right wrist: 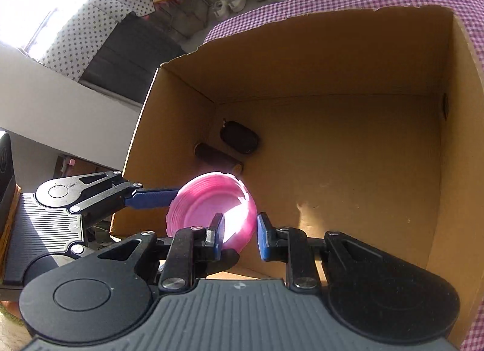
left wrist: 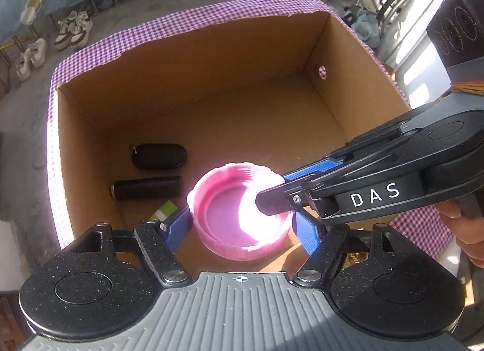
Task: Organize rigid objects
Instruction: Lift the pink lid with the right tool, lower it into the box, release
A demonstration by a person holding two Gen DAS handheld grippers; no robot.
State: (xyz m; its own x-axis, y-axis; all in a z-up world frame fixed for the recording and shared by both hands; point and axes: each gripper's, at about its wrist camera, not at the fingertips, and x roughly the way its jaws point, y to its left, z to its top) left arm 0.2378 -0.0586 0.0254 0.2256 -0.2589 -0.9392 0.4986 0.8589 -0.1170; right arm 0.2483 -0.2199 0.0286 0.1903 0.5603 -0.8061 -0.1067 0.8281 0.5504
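Pink lid (left wrist: 239, 211): a round plastic screw lid, bright pink, open side facing up, showing a flat inner floor with a raised ring and thread ridges around its outer wall; sunlight is washing out part of its inside. It is hanging over the near edge of the cardboard box (left wrist: 211, 57), above the box floor, not resting on it.

Left hand-held gripper (left wrist: 242, 227): its blue fingers (left wrist: 178, 227) are pressing on opposite sides of the lid's wall, clamping it at a medium spread.

Right hand-held gripper (right wrist: 240, 237): it is reaching in from the right side, and its jaws are standing apart across the lid's rim, one finger (right wrist: 219, 234) inside the lid and the other outside the wall. The outer one is standing clear of the wall, so this hand-held gripper is not pinching the lid.

Cardboard box: brown, open-topped, with a torn far rim, sitting on a table under a purple checked cloth (left wrist: 169, 22).

Box contents, near the left wall: a dark oval case (left wrist: 158, 155) with a small ring at one end, and just beside it a dark cylinder (left wrist: 146, 187) lying on its side. A green-and-white item (left wrist: 165, 210) is peeking out near the left front corner, too hidden to identify.
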